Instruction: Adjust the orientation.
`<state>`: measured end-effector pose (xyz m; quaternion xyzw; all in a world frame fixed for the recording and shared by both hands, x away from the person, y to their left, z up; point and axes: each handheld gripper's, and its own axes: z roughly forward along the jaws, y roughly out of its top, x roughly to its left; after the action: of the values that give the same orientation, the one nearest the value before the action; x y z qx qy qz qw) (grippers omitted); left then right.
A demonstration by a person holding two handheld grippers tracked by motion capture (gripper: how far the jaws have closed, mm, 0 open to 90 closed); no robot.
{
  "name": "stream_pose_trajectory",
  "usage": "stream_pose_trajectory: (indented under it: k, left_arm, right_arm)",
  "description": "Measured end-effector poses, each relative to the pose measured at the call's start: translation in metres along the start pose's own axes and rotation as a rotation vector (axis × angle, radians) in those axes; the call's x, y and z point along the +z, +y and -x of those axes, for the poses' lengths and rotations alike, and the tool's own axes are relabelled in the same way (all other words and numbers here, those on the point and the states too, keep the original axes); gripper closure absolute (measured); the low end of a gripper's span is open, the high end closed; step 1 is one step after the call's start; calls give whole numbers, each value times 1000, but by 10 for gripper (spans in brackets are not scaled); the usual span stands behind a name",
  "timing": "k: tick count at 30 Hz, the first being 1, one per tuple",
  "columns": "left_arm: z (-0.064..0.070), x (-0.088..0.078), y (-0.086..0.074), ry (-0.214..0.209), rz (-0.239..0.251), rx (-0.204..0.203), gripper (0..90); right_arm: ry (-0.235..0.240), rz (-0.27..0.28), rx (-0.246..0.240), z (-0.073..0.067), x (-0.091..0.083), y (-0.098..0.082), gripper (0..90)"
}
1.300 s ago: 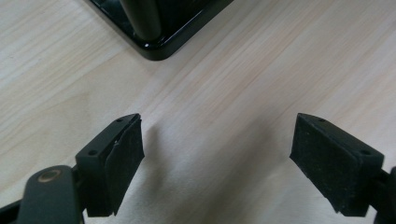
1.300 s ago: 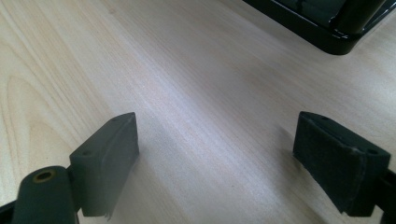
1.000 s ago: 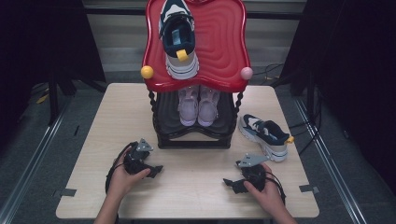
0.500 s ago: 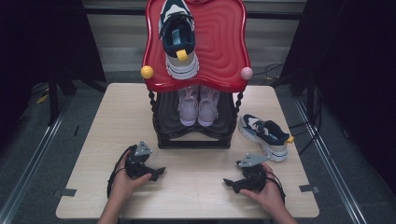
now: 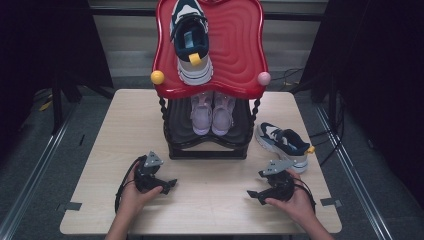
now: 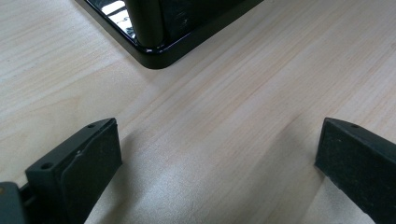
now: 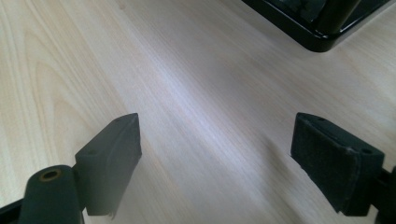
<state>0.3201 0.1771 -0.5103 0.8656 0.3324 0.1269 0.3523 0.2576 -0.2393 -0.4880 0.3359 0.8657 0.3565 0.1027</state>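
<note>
Left gripper (image 5: 167, 185) and right gripper (image 5: 252, 194) both gape empty, unmoved over the last second. Navy-white sneaker (image 5: 282, 144) sits just beyond the right one; nothing started.

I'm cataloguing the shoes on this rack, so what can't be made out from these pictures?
- Pink shoes on the lower shelf: heels hidden under the red top shelf, high view.
- Navy-and-white sneaker on top: far end cut off by the frame's upper edge.
- Sneaker on the table: any branding too small to read.
- Both gripper views: rack base corner alone, no shoes.
</note>
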Motion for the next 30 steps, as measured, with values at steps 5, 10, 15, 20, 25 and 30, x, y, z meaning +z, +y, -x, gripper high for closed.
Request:
stream_pose_trajectory:
  k: [5, 10, 15, 20, 25, 30]
  left_arm:
    - [0, 0, 0, -3, -1, 1, 0]
    - [0, 0, 0, -2, 1, -2, 0]
    - [0, 0, 0, -1, -1, -1, 0]
    - [0, 0, 0, -1, -1, -1, 0]
    - [0, 0, 0, -1, 0, -1, 0]
    - [0, 0, 0, -1, 0, -1, 0]
  right_arm:
    - [8, -14, -18, 6, -11, 5, 181]
    - [16, -2, -20, 12, -23, 10, 185]
    - [-11, 10, -20, 20, -35, 17, 191]
    - [-45, 22, -26, 27, -45, 26, 190]
    - [-73, 20, -22, 34, -55, 32, 188]
    - [-128, 33, -21, 47, -67, 30, 188]
